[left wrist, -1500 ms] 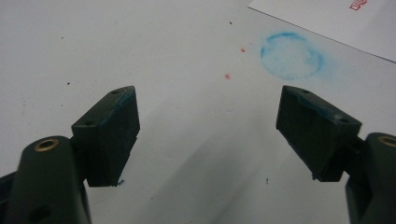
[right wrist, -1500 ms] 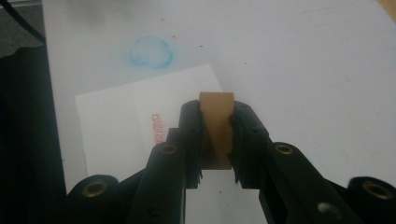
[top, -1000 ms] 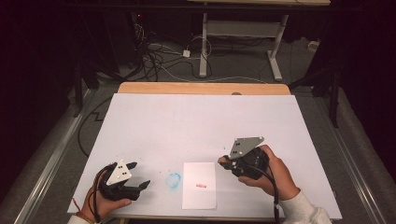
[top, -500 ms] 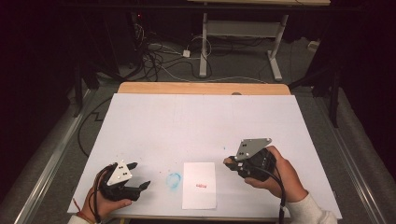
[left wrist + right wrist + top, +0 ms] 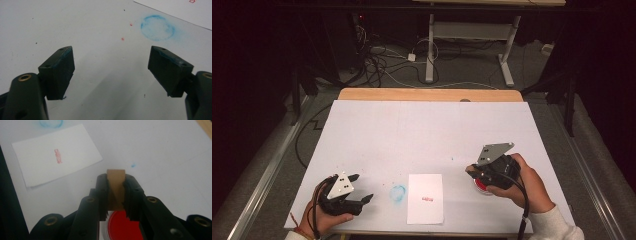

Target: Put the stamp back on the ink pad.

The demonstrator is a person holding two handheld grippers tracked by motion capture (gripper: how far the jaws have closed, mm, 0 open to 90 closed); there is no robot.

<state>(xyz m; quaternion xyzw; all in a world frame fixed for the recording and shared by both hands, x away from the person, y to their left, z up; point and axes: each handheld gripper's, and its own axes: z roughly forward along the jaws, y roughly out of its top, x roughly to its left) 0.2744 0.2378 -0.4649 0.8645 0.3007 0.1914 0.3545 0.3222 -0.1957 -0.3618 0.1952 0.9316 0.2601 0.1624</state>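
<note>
Right gripper (image 5: 116, 192) is clamping the wooden stamp (image 5: 115, 187) over the red ink pad (image 5: 122, 226) at six o'clock; tilting risks patchy inking.

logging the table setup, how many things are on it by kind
paper sheet, stamped red: 1
wooden stamp block, held in the right gripper: 1
red ink pad: 1
blue ink ring on the table: 1
total: 4
</note>
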